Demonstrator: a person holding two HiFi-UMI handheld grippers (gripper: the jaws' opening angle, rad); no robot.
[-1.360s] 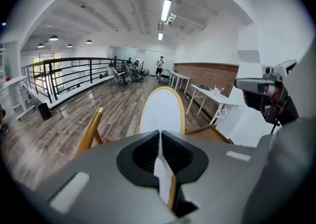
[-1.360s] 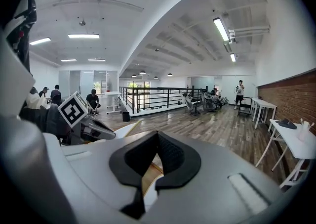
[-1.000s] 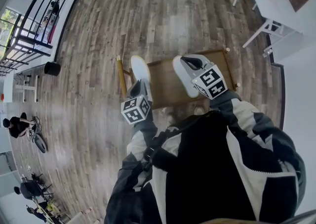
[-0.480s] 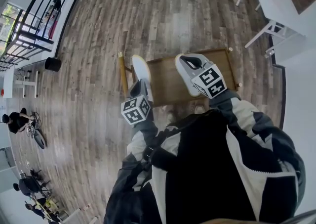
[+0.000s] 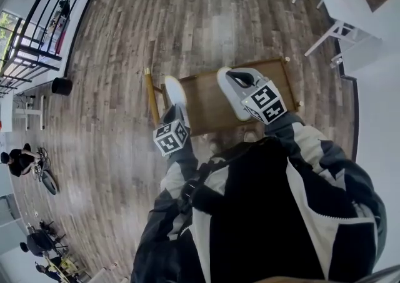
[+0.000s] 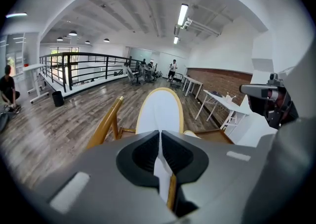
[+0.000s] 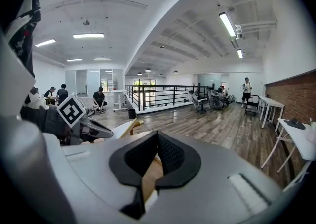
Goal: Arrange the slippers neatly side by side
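One brown wooden counter (image 5: 209, 104) fills the middle of the head view, standing on a grey-brown plank floor (image 5: 125, 57), and both slippers are over it.

The pale grey slipper with a dark foot opening (image 5: 232, 91) is over the counter's right half. The white flat slipper with a yellowish rim (image 5: 175, 90) is at the counter's left edge, just beside a yellow wooden rail (image 5: 150, 97). Both long axes run away from the person, toes outward and close to parallel. A broad strip of bare wood separates them, so they are well apart, not side by side. Closing that sideways gap is, in my judgement, what the coming move turns on.

The left gripper (image 5: 177, 110) has its jaws pinched almost together on the heel edge of the white slipper (image 6: 159, 112). That slipper stretches straight ahead of the left gripper (image 6: 159, 134) along its own line. The right gripper (image 5: 251, 105) is at the grey slipper's near end. In its own view the right gripper (image 7: 157, 136) has its jaws closed to a slit, with a thin tan and white edge between them. I take that edge for the slipper's heel rim. Each hand is nearest its own slipper, so either could carry its slipper inward.
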